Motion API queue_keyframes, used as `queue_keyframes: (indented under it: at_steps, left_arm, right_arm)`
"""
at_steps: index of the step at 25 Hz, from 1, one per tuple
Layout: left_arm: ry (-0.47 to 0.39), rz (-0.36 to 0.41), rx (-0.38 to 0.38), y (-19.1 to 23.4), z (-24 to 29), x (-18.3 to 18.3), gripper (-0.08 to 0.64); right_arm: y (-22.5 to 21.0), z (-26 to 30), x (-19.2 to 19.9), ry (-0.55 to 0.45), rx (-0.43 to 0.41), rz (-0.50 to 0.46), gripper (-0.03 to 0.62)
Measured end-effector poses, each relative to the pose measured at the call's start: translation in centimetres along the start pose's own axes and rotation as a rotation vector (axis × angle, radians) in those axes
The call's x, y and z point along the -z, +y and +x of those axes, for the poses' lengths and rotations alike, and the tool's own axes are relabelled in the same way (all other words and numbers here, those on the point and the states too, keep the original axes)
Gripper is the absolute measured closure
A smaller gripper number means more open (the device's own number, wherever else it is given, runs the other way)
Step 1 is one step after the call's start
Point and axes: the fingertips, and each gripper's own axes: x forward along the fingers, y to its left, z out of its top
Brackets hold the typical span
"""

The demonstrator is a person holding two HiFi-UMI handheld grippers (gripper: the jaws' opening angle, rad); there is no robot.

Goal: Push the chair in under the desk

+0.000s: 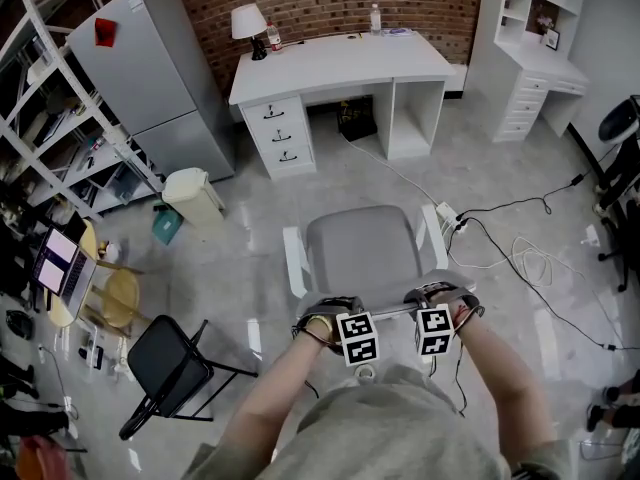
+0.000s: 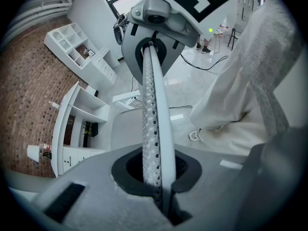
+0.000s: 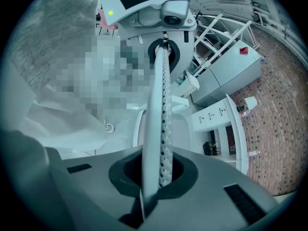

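Observation:
The chair point(image 1: 362, 248) has a grey seat and white armrests and stands on the floor some way short of the white desk point(image 1: 340, 63), facing its knee opening. Its thin backrest top edge point(image 1: 386, 311) runs between my two hands. My left gripper point(image 1: 325, 315) is shut on the left end of that edge, and my right gripper point(image 1: 441, 296) is shut on the right end. In the left gripper view the perforated edge point(image 2: 154, 105) passes through my left gripper point(image 2: 159, 186). The same edge point(image 3: 161, 114) sits clamped in my right gripper point(image 3: 154, 182) in the right gripper view.
A black folding chair point(image 1: 170, 363) stands at the lower left. A white bin point(image 1: 195, 198) and a grey cabinet point(image 1: 150, 68) are left of the desk. A power strip with cables point(image 1: 450, 218) lies right of the chair. White shelving point(image 1: 540, 48) fills the far right.

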Motion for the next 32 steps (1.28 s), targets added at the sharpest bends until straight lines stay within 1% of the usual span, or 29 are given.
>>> queue_keyframes:
  at_steps: [4,8,14,19,32]
  left_arm:
    - [0.001,-0.002,0.013,0.3,0.2,0.0,0.537]
    - [0.002,0.004,0.009,0.6,0.2,0.2,0.537]
    - [0.002,0.004,0.009,1.4,0.6,0.1,0.537]
    - [0.000,0.019,-0.009,2.3,0.8,0.3,0.540]
    - [0.005,0.018,0.001,4.4,1.4,0.6,0.540]
  right_arm:
    - [-0.1,0.3,0.3,0.007,-0.008,0.012,0.581]
    - [-0.9,0.6,0.3,0.011,0.026,-0.006,0.581]
    - [-1.7,0.8,0.6,0.012,0.022,-0.005,0.581]
    - [-2.5,1.1,0.6,0.016,0.027,-0.005,0.581]
    - [-4.5,1.8,1.0,0.020,0.025,-0.003,0.581]
